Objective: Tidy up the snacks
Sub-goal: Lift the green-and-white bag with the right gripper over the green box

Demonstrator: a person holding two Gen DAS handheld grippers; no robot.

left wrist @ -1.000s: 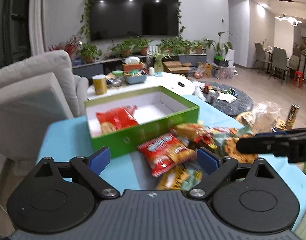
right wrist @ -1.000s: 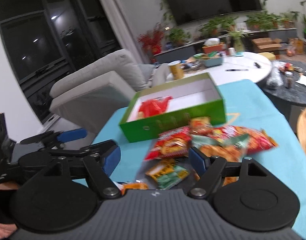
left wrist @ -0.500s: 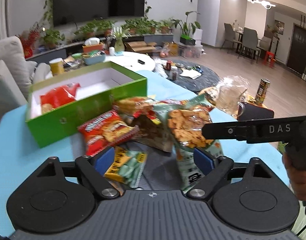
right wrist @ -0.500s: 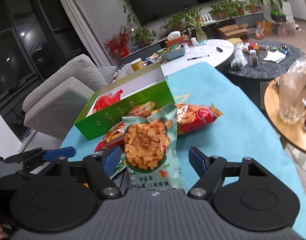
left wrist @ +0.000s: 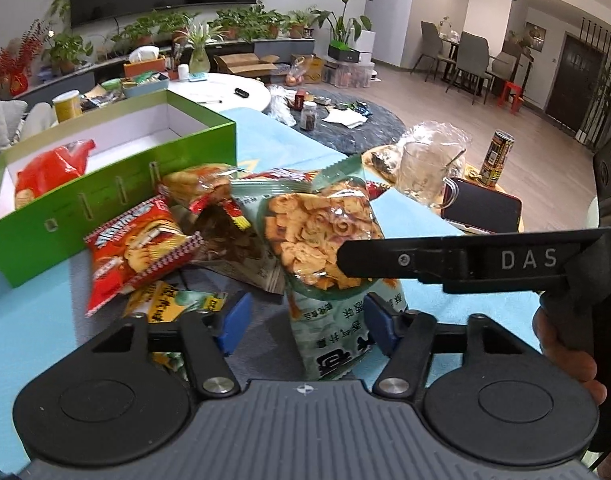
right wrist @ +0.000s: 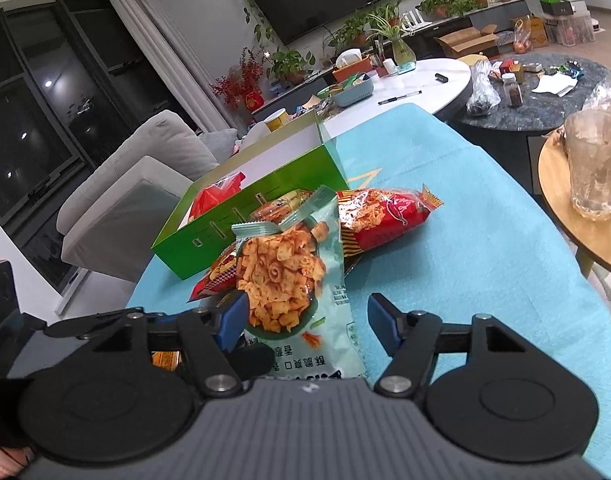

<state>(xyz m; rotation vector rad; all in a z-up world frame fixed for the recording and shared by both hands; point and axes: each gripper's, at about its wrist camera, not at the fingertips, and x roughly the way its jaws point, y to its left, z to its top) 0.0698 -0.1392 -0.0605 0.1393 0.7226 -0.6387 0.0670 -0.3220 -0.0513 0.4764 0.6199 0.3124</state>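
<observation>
A pale green bag of orange crackers [left wrist: 325,232] lies tilted on top of a snack pile on the teal tablecloth [right wrist: 465,260]. Its lower end sits between the blue pads of my left gripper [left wrist: 307,322], whose jaws are closing. The right pad is at the bag's edge and the left pad stands clear of it. My right gripper [right wrist: 307,320] is open around the same bag [right wrist: 289,276], and one of its black fingers [left wrist: 425,258] crosses the bag from the right. Behind the pile stands an open green box [left wrist: 117,184] holding a red bag [left wrist: 51,166].
A red chip bag [left wrist: 137,244], a yellow-green packet [left wrist: 177,304] and a red-orange bag [right wrist: 385,216] lie around the pile. A round wooden side table [right wrist: 565,208] at right carries a glass mug [left wrist: 425,168], phone [left wrist: 481,208] and can [left wrist: 495,156]. A grey sofa [right wrist: 137,184] stands left.
Both grippers came forward and down onto the snack pile. The pale green bag now lies between both pairs of fingers. The left jaws have narrowed a lot; the right jaws kept their width.
</observation>
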